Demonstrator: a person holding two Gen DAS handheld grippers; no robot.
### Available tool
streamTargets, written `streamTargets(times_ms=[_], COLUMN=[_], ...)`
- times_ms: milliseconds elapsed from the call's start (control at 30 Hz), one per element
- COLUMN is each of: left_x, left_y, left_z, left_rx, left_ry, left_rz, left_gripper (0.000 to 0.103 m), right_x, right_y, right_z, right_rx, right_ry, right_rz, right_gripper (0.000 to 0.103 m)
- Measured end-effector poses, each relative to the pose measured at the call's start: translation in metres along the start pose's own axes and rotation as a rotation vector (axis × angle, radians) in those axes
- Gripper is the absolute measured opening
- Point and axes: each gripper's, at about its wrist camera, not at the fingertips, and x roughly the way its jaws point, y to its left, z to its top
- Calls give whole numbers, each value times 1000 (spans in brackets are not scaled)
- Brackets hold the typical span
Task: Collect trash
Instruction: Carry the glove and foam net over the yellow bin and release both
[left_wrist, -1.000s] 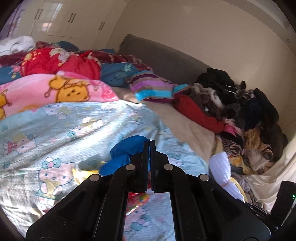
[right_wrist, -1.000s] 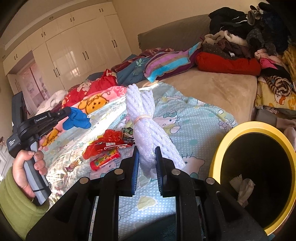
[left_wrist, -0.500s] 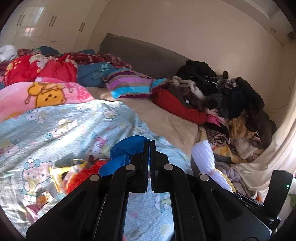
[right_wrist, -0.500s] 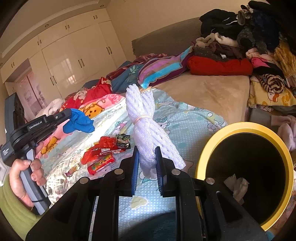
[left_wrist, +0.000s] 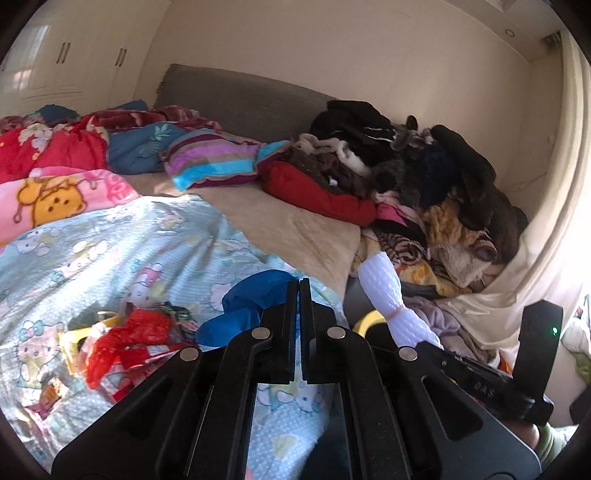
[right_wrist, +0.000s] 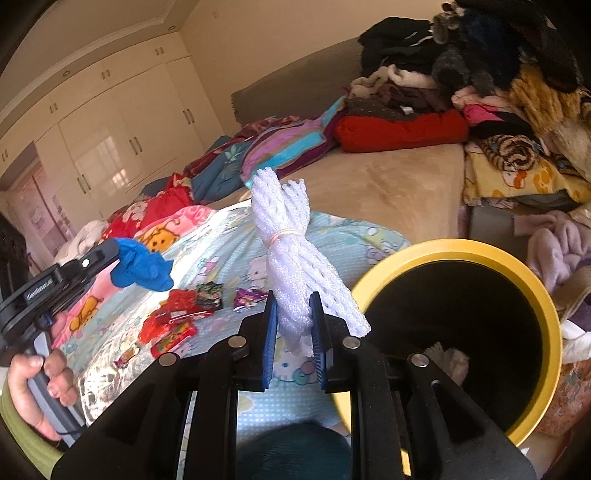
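Note:
My left gripper (left_wrist: 298, 291) is shut on a crumpled blue glove (left_wrist: 247, 306), which it holds above the bed; from the right wrist view that glove (right_wrist: 142, 264) hangs at the tip of the left gripper (right_wrist: 112, 251). My right gripper (right_wrist: 293, 314) is shut on a white foam net bundle (right_wrist: 291, 251) tied with a rubber band, upright, just left of the yellow-rimmed black bin (right_wrist: 550, 325). The bundle (left_wrist: 384, 291) also shows in the left wrist view. Red and coloured wrappers (right_wrist: 173, 325) lie on the blue cartoon sheet (right_wrist: 221, 266).
Crumpled paper (right_wrist: 448, 356) lies inside the bin. A heap of clothes (left_wrist: 406, 177) fills the bed's far right. Striped pillow (left_wrist: 210, 162) and red and pink blankets (left_wrist: 55, 173) lie at the back left. White wardrobes (right_wrist: 110, 147) line the far wall. A hand (right_wrist: 33, 387) grips the left handle.
Both grippers have swung to the right with their loads. The bin has grown larger and nearer in the right wrist view, and the clothes heap has moved toward the middle of the left view.

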Motion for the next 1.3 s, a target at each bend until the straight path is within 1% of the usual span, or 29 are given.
streamTargets(times_ms=[300, 700, 1300], left_x=[8, 22, 52], left_y=[-25, -63, -122], left_z=[-3, -16, -44], left_rx=[43, 98, 206], left_ry=[17, 55, 138], left_rz=[-46, -109, -206], left_gripper=[0, 0, 0], right_x=[-13, -22, -25], right_y=[-32, -79, -130], right_z=[6, 1, -8], right_rx=[53, 131, 213], right_ry=[-19, -4, 29], right_rz=[-60, -141, -187], right_gripper=[17, 17, 17])
